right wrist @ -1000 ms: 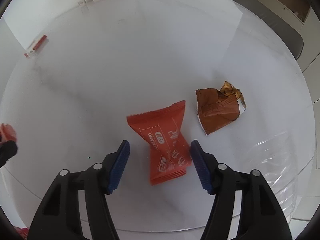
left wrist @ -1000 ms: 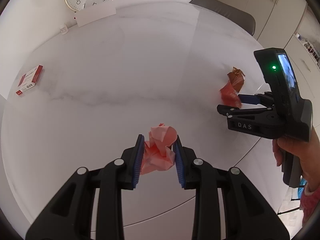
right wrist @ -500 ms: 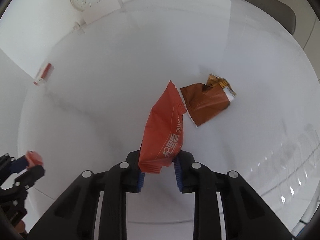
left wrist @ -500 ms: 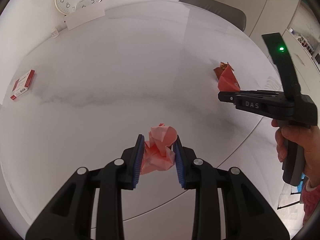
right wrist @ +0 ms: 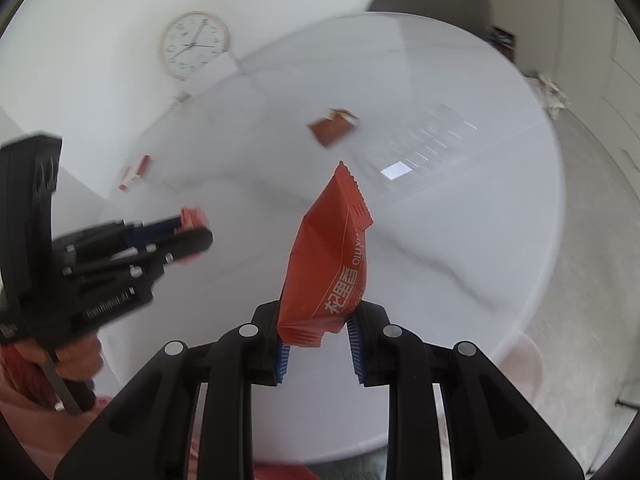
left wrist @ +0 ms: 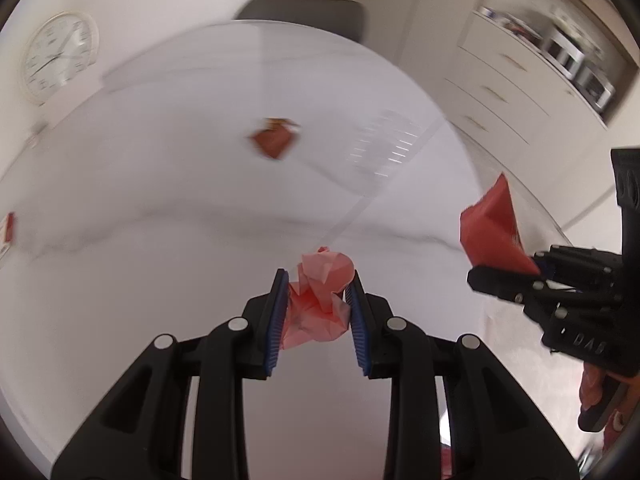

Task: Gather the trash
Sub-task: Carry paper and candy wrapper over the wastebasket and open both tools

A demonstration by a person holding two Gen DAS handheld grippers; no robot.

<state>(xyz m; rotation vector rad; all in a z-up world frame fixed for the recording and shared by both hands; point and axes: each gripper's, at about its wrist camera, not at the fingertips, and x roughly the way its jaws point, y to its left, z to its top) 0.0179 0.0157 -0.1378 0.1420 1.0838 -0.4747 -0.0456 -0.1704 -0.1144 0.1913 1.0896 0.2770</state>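
Trash: three bits in play, two held and one lying on the table.
Pink paper wad (left wrist: 320, 298): crumpled up and pinched between the blue pads of the left gripper (left wrist: 318, 316), lifted clear above the tabletop.
Left gripper: clamped down on that wad, both pads pressed into it; it also showed in the right wrist view (right wrist: 188, 232) with the pink stuff poking out at the tip.
Orange snack wrapper (right wrist: 330, 264): stood up on end, bottom crimped edge caught in the right gripper (right wrist: 318, 344), white lettering on the side, top end pointing out over the table.
Right gripper: squeezed shut on the wrapper; from the left wrist view it was off to the right (left wrist: 508, 272) with the wrapper (left wrist: 492, 228) sticking up out of it.
Brown wrapper (right wrist: 332, 128): torn open, lying flat on the table farther out, well apart from both grippers, kinda blurry.
Table (right wrist: 460, 240): round, white marble look, with a glare patch near the brown wrapper.
Red-and-white box (right wrist: 136, 172): small, sat near the far left edge of the table.
Clock (right wrist: 195, 45): leaned on the wall behind the table.
Chair (left wrist: 300, 14): grey, tucked in at the far side.
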